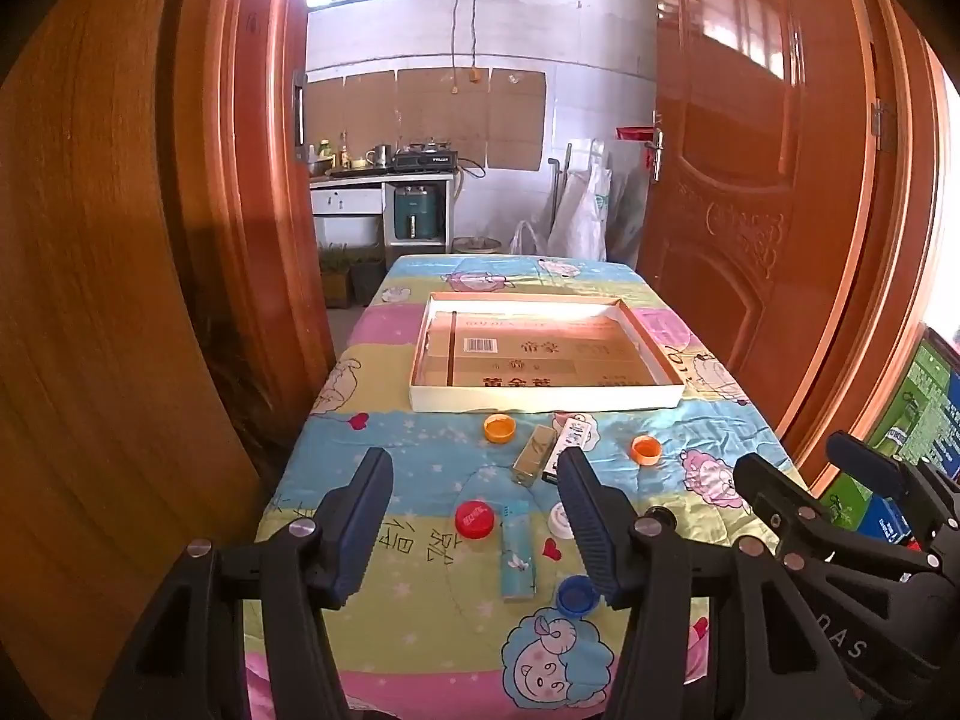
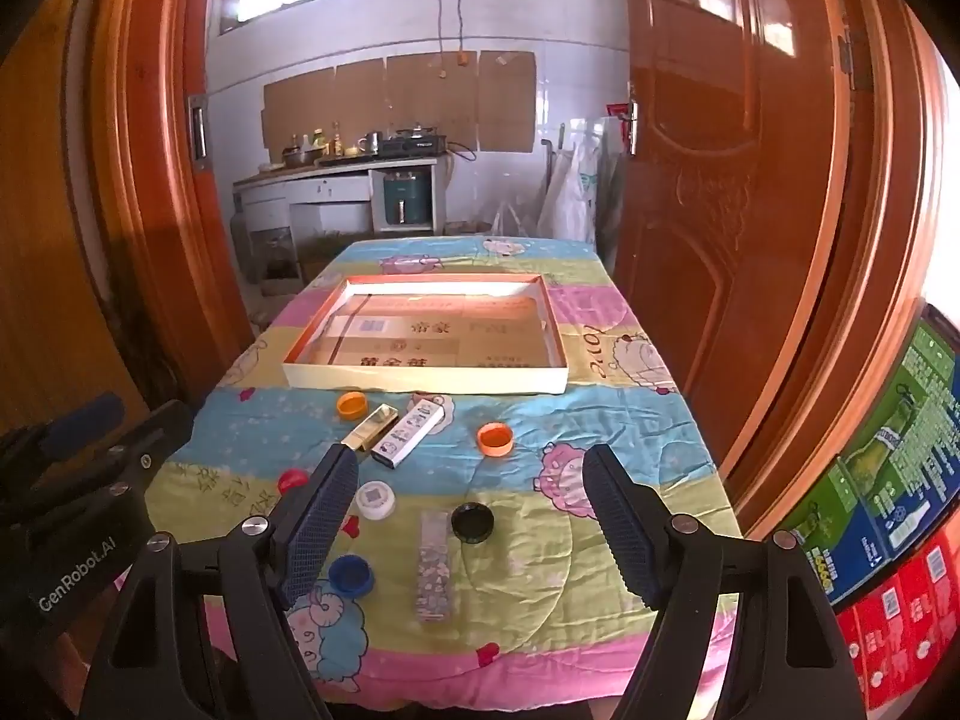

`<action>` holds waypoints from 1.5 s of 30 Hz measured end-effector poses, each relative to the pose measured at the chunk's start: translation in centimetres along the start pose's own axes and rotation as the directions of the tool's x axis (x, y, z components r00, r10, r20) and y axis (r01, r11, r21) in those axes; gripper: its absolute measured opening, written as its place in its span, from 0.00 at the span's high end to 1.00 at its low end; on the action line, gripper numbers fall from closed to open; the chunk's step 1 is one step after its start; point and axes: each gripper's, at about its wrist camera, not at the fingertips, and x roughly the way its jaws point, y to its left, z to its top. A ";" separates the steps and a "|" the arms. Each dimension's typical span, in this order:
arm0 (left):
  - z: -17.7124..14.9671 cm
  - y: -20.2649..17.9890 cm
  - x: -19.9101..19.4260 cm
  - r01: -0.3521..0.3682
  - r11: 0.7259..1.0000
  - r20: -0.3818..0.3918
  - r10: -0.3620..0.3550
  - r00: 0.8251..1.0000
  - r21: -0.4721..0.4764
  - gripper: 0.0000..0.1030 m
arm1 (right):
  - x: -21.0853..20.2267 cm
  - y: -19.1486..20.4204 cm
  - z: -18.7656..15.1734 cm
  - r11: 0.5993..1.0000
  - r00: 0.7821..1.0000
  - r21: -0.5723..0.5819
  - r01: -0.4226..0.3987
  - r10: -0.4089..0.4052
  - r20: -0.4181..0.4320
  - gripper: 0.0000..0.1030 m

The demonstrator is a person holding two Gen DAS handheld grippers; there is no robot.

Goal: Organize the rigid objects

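Nothing sorted yet, by my reading. The shallow white cardboard tray (image 2: 420, 383) sits toward the far end of the cartoon-print quilted table cover (image 2: 630, 432) and holds no objects; only its printed brown floor shows.

All loose items lie on the cover between the tray's near wall and the near edge:
- two orange plastic bottle caps, one (image 2: 351, 404) just before the tray's near-left corner, one (image 2: 495, 439) further right
- gold rectangular box (image 2: 371, 427) and white printed box (image 2: 408, 431), side by side, apparently touching
- red cap (image 1: 474, 519), white round cap (image 2: 375, 499), black cap (image 2: 473, 522), blue cap (image 2: 350, 575)
- light blue patterned slim box (image 1: 516, 552) and a purple patterned slim box (image 2: 434, 565), nearest me

Left gripper (image 1: 474, 531): jaws wide apart, empty, above the near end. Right gripper (image 2: 468, 531): same, wide and empty.

Remaining, I judge: every piece into the tray.
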 end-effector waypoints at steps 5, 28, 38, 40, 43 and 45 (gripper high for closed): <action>0.0 0.1 -0.1 0.002 1.000 -0.001 -0.002 1.000 0.000 0.44 | 0.0 0.1 0.0 1.000 1.000 -0.005 -0.001 0.001 0.003 0.24; -0.1 0.2 -0.4 0.011 1.000 0.000 -0.011 1.000 0.003 0.44 | 0.0 0.2 -0.1 1.000 1.000 -0.003 -0.003 0.003 0.004 0.24; -0.2 0.0 -0.6 0.023 1.000 -0.002 -0.023 1.000 0.002 0.44 | -0.1 0.2 -0.1 1.000 1.000 -0.003 -0.004 0.004 0.005 0.24; -0.2 0.0 -0.6 0.023 1.000 -0.002 -0.023 1.000 0.002 0.44 | -0.1 0.3 -0.1 1.000 1.000 -0.003 -0.005 0.005 0.006 0.24; -0.2 0.0 -0.6 0.023 1.000 -0.003 -0.023 1.000 0.001 0.44 | -0.1 0.3 -0.1 1.000 1.000 -0.004 -0.006 0.006 0.007 0.24; -0.2 0.0 -0.6 0.022 1.000 -0.003 -0.022 1.000 0.001 0.44 | -0.1 0.3 -0.1 1.000 1.000 -0.005 -0.005 0.005 0.007 0.24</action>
